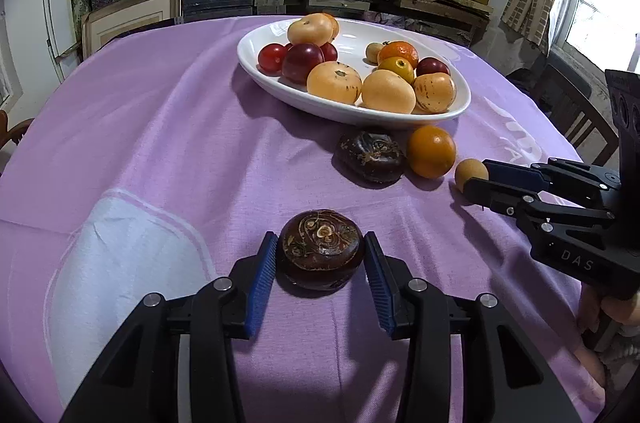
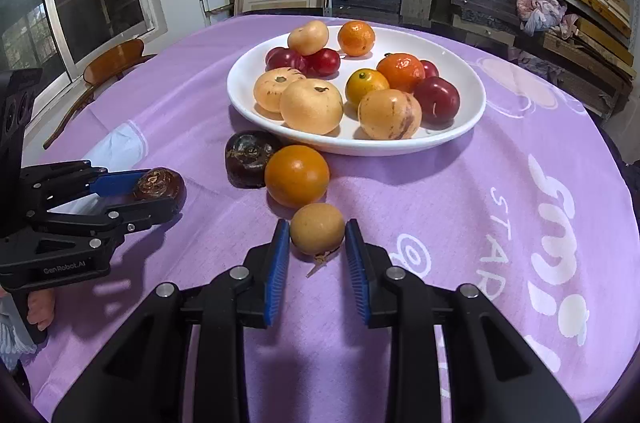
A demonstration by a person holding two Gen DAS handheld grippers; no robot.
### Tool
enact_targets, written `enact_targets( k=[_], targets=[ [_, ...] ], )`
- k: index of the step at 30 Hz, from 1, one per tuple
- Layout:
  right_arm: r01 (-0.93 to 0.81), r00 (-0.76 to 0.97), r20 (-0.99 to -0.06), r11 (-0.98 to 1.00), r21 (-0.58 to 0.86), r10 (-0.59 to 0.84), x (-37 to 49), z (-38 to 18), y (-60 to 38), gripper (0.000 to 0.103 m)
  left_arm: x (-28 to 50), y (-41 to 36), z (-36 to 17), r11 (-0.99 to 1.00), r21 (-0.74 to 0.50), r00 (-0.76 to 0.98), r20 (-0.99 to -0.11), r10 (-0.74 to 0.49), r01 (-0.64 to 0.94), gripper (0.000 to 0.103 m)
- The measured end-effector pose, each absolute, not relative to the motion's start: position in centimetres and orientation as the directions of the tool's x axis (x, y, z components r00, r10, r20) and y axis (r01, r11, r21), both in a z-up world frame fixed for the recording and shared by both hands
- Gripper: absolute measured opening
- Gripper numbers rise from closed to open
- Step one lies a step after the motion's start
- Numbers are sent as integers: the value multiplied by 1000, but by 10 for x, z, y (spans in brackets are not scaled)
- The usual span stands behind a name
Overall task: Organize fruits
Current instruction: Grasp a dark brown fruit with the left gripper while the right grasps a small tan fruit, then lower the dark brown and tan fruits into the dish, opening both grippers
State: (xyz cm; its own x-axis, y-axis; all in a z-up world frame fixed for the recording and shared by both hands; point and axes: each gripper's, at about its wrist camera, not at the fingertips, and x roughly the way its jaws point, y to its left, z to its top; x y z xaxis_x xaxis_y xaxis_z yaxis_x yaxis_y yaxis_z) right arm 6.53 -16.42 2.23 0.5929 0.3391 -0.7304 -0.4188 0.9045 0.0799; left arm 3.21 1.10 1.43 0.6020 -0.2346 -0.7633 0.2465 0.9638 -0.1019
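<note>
Near the plate (image 2: pixel 472 111), the left gripper (image 1: pixel 320 255) brackets a dark fruit (image 1: pixel 320 249) and the right gripper (image 2: pixel 317 235) a tan fruit (image 2: pixel 317 229), their fingers spread and barely touching, so either round fruit may roll away as they close.

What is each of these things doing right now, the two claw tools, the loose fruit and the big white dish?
Left gripper: open, jaws either side of a fruit.
Dark brown fruit: on the cloth between those jaws.
Right gripper: open, jaws flanking a fruit.
Small tan fruit: on the cloth between those jaws.
Second dark fruit: loose, beside the dish.
Orange fruit: loose, touching it.
White dish: upright, holding many fruits.
</note>
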Motion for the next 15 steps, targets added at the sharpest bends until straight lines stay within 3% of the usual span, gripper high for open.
enact_targets(
  k=[8,15],
  targets=[
    [-398,607,-717,912,98,342,62,24,-169,28,25,0,27,961,-62,657,-718,-230,269,44],
    [-346,707,-614,929,132,350,77,76,-194,28,77,-19,71,962,-69,686,-688,-237,264,44]
  ],
)
